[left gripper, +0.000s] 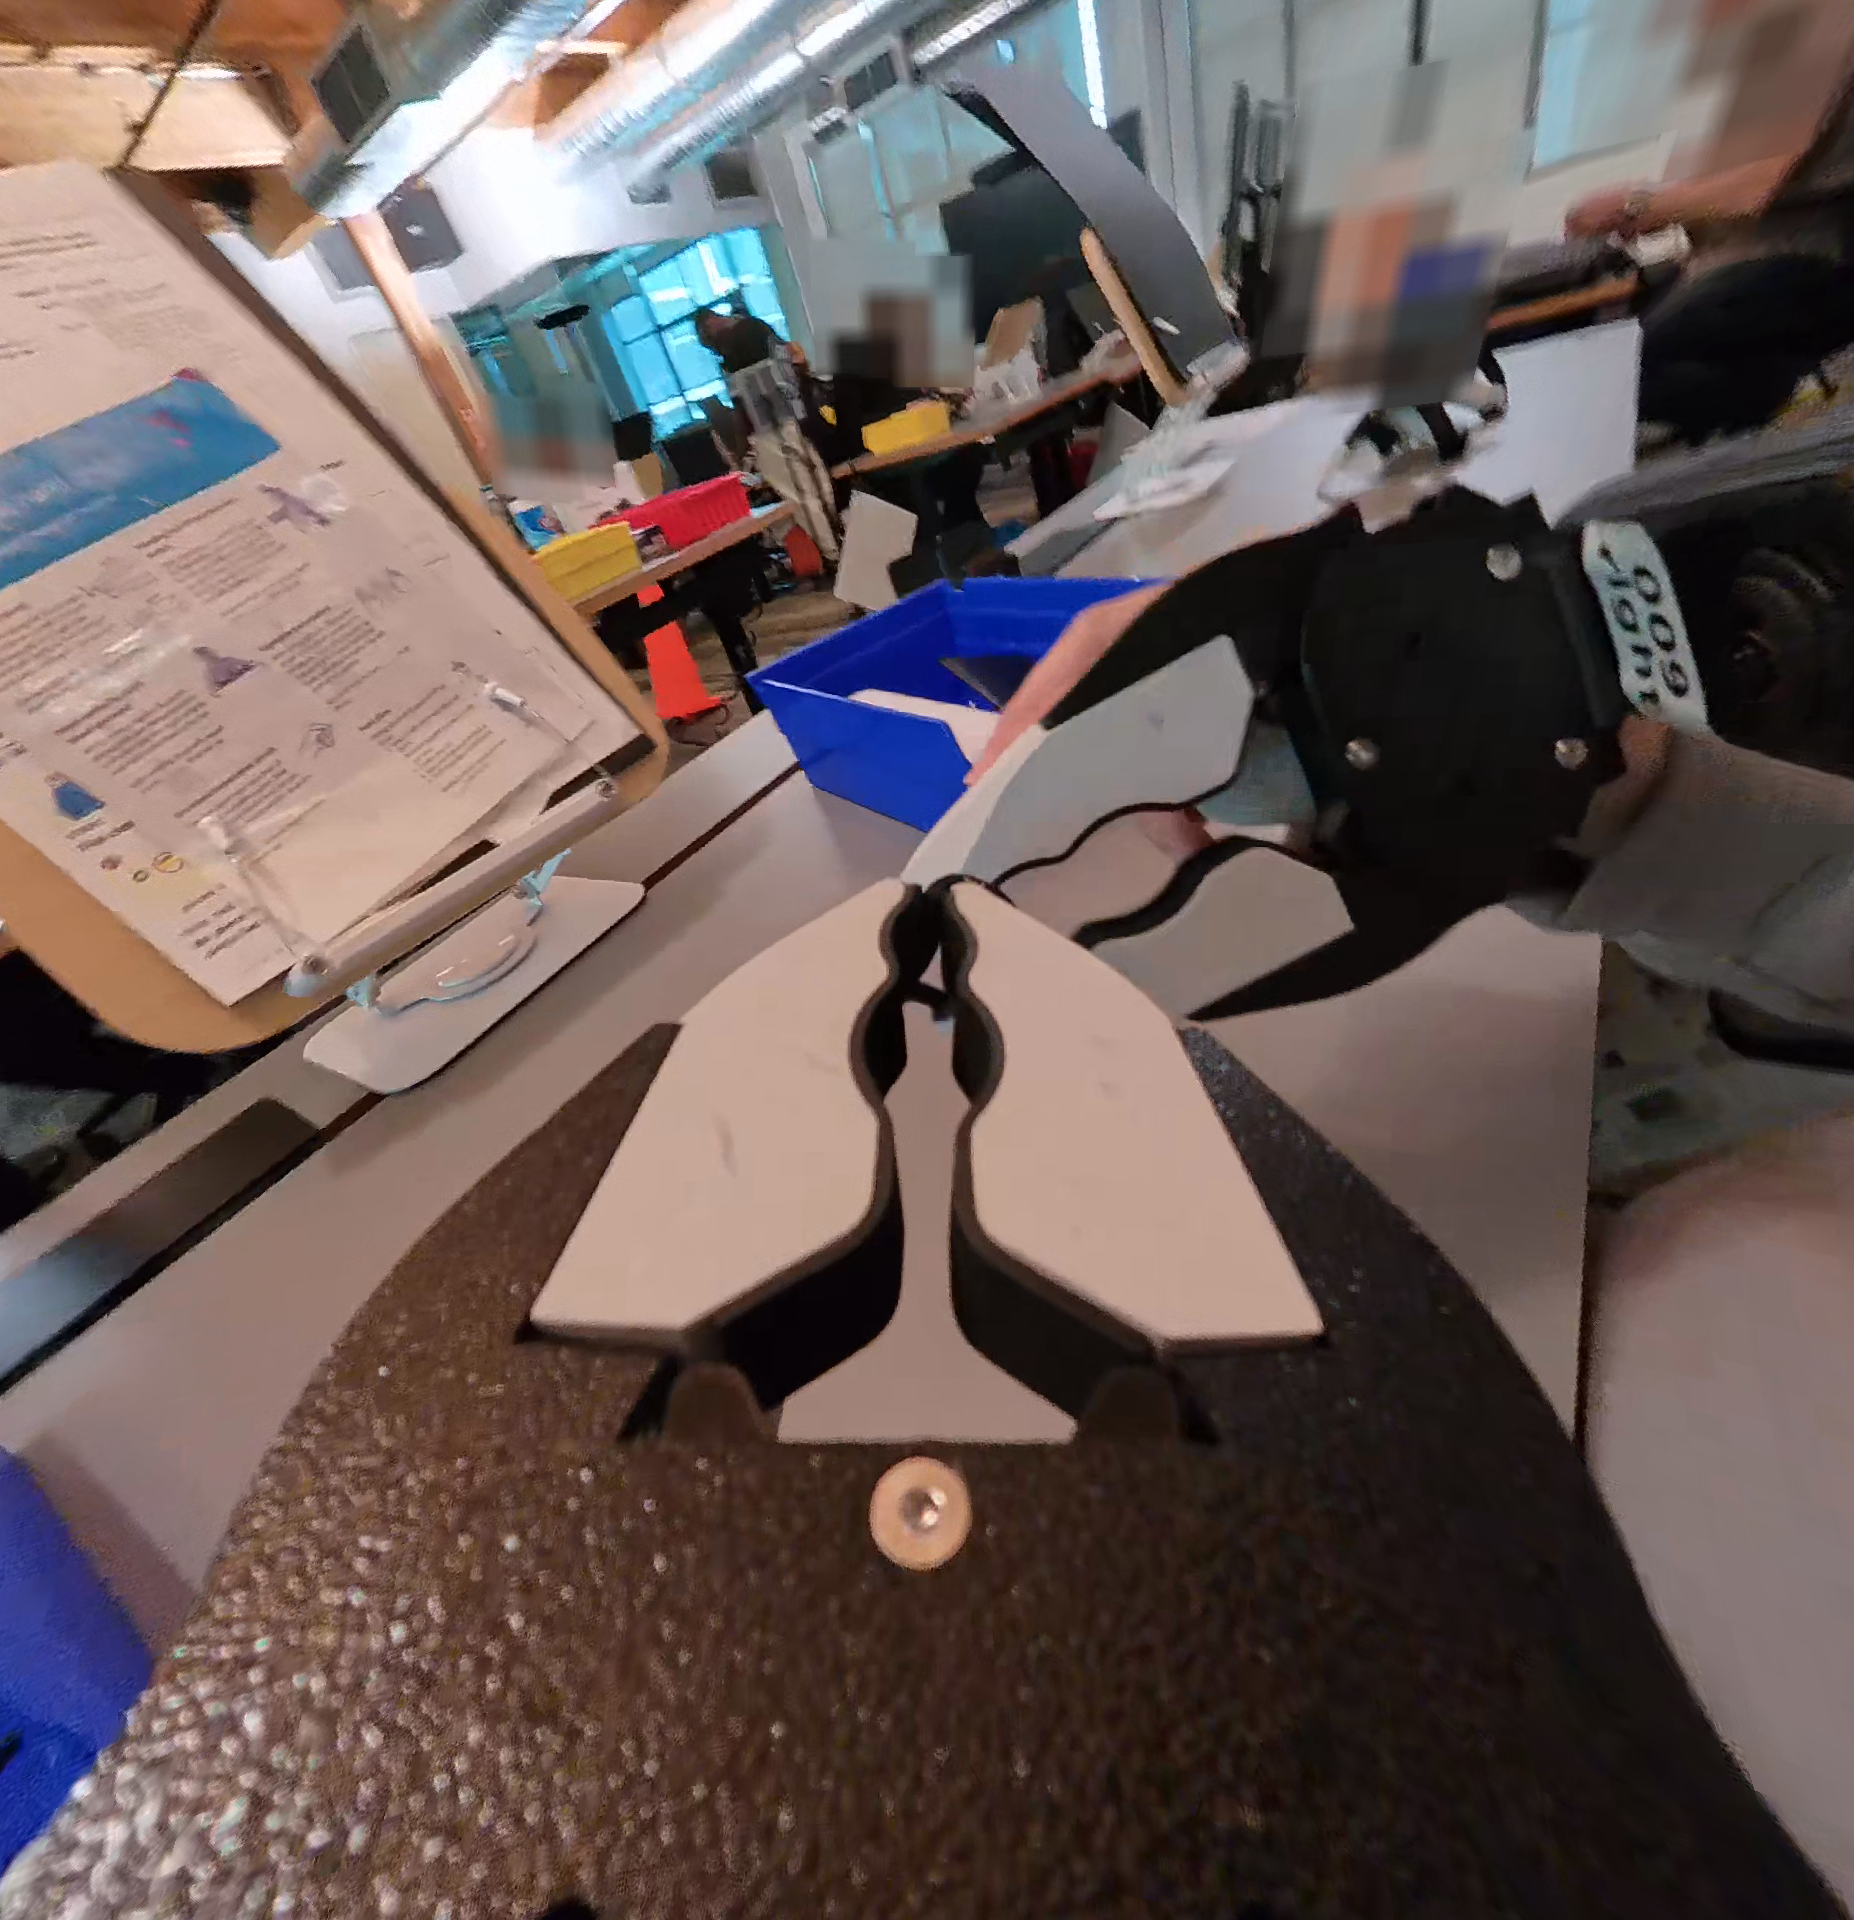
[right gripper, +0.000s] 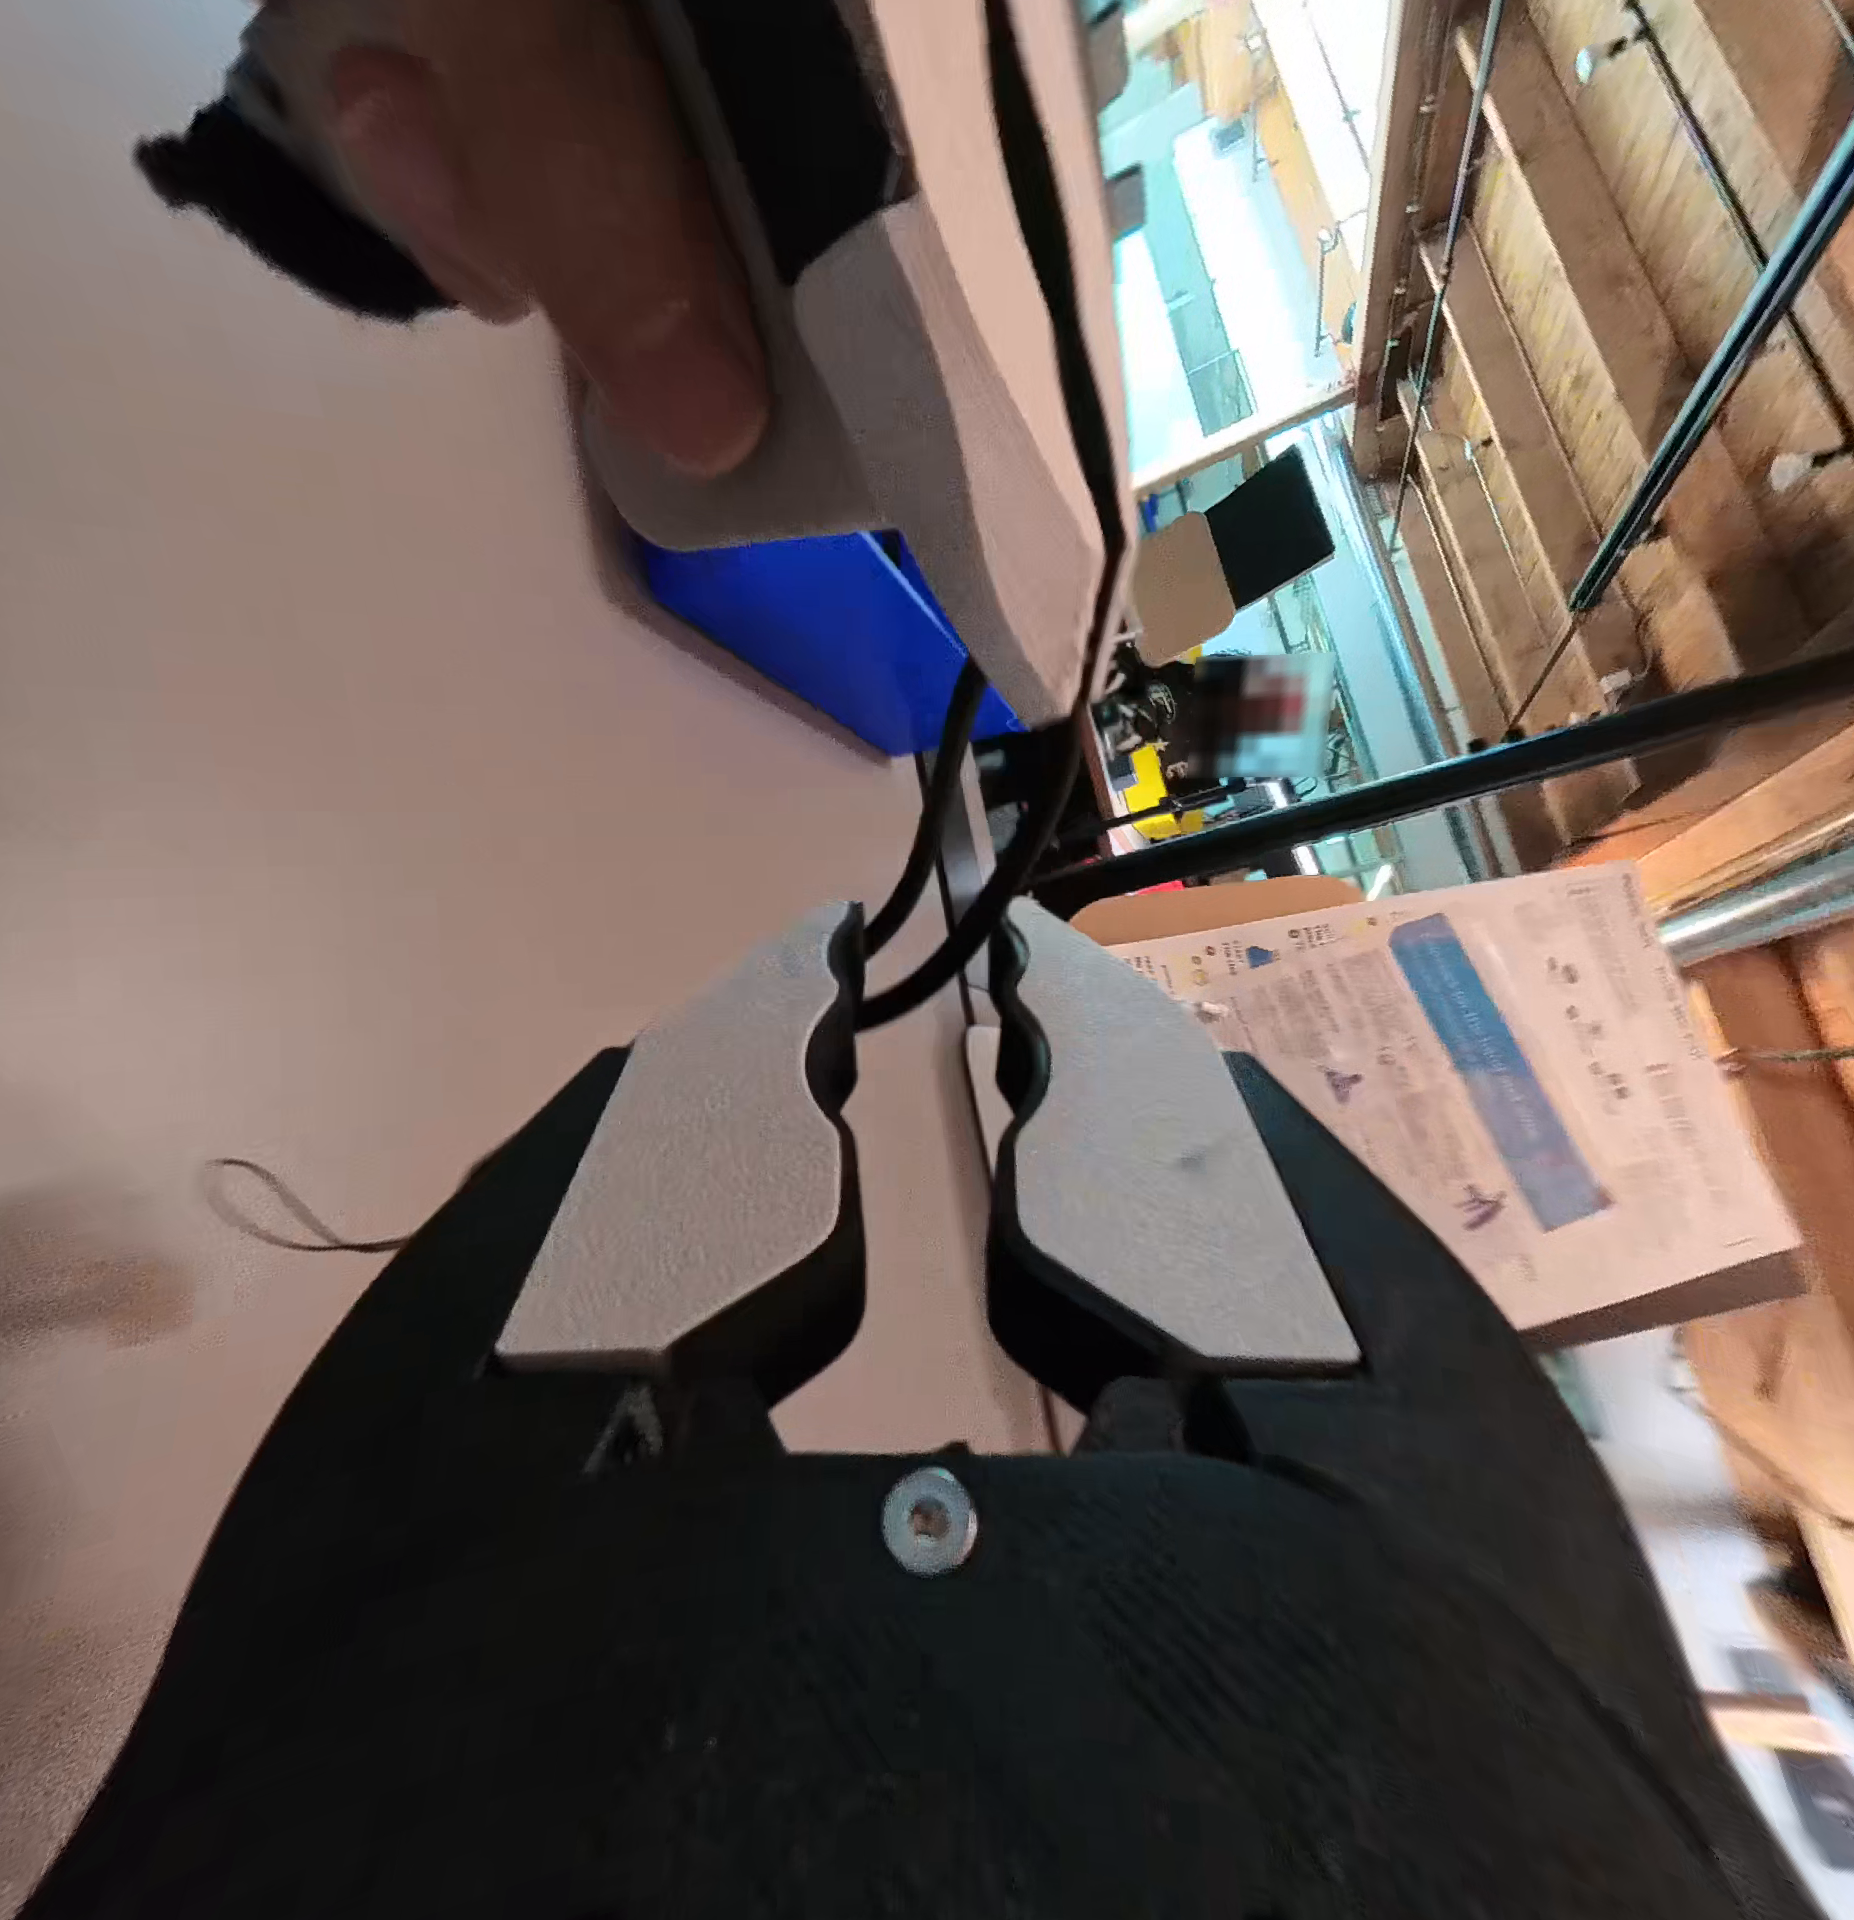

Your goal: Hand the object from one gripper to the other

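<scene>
A black elastic loop [right gripper: 907, 914] hangs from the tips of my left gripper [right gripper: 1053, 707], which is shut on it at the top of the right wrist view. In the left wrist view my left gripper [left gripper: 928, 899] has its fingers pressed together, with only a sliver of the loop [left gripper: 935, 1003] showing between them. My right gripper [right gripper: 938, 920] is open, and the loop's lower end dangles in the gap between its fingers without being pinched. In the left wrist view the right gripper [left gripper: 1001, 904] comes in from the right, its tips just beyond my left tips.
A blue bin [left gripper: 881, 717] stands on the grey table [left gripper: 1370, 1091] behind the grippers. A stand with a printed sheet [left gripper: 227, 623] is at the left. A thin loop [right gripper: 268, 1205] lies on the table. A person's hand [right gripper: 590, 260] holds the left gripper. About 4 centimetres separates my left fingertips from my right.
</scene>
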### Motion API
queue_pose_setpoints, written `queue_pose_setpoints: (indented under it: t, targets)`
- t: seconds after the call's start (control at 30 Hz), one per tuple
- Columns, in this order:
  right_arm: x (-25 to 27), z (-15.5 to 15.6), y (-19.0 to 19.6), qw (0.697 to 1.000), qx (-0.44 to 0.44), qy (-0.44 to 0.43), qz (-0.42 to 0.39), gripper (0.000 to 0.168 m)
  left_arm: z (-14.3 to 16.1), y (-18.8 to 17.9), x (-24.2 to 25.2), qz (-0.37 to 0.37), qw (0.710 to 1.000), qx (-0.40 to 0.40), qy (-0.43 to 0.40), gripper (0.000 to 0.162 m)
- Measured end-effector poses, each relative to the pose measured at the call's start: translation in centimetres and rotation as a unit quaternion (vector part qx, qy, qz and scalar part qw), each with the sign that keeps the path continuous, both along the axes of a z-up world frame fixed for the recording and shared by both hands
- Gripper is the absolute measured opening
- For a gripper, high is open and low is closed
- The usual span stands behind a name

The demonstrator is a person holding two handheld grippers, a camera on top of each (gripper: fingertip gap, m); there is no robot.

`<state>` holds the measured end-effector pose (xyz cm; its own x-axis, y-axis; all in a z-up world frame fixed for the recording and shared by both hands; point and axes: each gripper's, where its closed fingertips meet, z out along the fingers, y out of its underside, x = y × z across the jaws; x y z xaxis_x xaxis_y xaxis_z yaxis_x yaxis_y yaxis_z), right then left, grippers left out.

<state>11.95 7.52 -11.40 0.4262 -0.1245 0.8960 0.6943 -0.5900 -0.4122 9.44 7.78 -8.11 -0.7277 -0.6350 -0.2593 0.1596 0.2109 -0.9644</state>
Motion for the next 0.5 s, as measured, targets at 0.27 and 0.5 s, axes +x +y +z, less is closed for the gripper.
queue_pose_setpoints:
  t: [0.27, 0.5]
  targets:
    - [-1.5, 1.9, 1.0, 0.972, 0.148, 0.178, 0.046, 0.041, 3.0, 3.1, 0.3, 0.029, 0.985, -0.157, 0.066, 0.002]
    - [-0.2, -1.2, 0.9, 0.964, 0.104, 0.243, 0.015, 0.017, 4.4, 2.7, -0.9, 0.009, 0.985, -0.167, 0.050, 0.002]
